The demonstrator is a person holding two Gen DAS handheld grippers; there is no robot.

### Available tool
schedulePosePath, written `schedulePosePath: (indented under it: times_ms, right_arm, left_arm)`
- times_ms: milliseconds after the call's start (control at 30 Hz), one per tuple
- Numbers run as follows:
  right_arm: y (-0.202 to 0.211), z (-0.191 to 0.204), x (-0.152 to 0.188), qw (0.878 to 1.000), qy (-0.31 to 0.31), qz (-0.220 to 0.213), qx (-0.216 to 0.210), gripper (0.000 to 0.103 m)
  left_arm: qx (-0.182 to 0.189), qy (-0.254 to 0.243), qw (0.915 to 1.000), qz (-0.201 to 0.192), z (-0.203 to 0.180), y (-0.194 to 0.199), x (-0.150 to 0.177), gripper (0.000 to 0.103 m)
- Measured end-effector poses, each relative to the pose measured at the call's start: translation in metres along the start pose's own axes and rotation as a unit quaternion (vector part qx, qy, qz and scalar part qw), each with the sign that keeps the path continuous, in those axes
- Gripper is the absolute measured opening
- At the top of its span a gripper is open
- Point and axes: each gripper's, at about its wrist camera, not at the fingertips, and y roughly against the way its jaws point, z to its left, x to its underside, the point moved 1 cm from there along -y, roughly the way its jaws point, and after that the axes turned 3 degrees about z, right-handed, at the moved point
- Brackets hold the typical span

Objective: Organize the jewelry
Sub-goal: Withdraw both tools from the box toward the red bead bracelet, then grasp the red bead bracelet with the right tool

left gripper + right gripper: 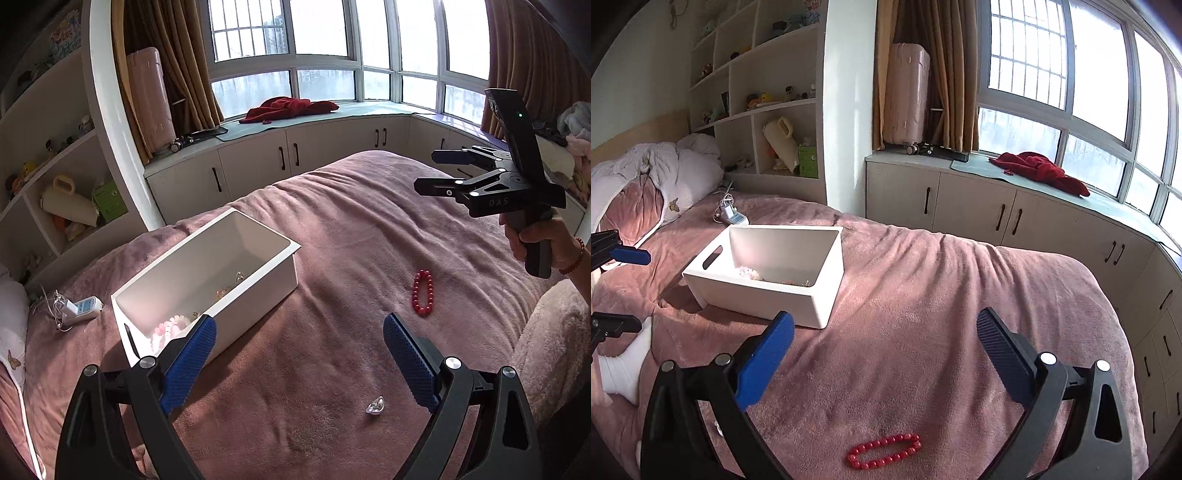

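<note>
A white storage box (258,273) stands on the pink bedspread and holds a pale pink bead bracelet (168,328) and a few small pieces. It also shows in the right wrist view (812,306). A red bead bracelet (423,292) lies on the bed to its right, and low between the right gripper's fingers in the right wrist view (884,451). A small silver piece (374,405) lies near my left gripper (299,336), which is open and empty. My right gripper (885,330) is open and empty above the red bracelet; it shows in the left wrist view (428,171).
A white charger with cable (79,308) lies on the bed left of the box. Pillows and a quilt (665,173) are at the bed head. Shelves (757,110), low cabinets (295,158) and a window seat with a red garment (288,109) surround the bed.
</note>
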Motion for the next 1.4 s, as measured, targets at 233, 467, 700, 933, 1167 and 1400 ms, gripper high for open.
schedulePosePath:
  times_ms: [233,467,700,933,1167,1400]
  right_arm:
    - [-0.019,-0.028,0.03,0.997,-0.064,0.038,-0.013,0.098]
    - [-0.045,-0.029,0.059,0.992,-0.047,0.114,0.015,0.096]
    - [-0.07,-0.025,0.082,0.983,-0.008,0.175,0.049,0.091]
    - [-0.095,-0.02,0.104,0.969,0.014,0.24,0.064,0.083]
    - [-0.108,-0.026,0.117,0.959,0.016,0.27,0.085,0.08]
    - [-0.122,-0.026,0.13,0.95,0.019,0.301,0.077,0.065]
  left_arm:
    - [0.051,-0.051,0.9969,0.03,-0.035,-0.019,0.018,0.093]
    - [0.086,-0.091,0.9906,0.056,-0.061,-0.05,0.035,0.093]
    - [0.111,-0.115,0.9825,0.097,-0.077,-0.078,0.057,0.093]
    - [0.12,-0.11,0.9771,0.137,-0.08,-0.105,0.068,0.079]
    - [0.138,-0.088,0.9703,0.178,-0.08,-0.125,0.077,0.057]
    - [0.144,-0.083,0.9628,0.213,-0.075,-0.136,0.09,0.042]
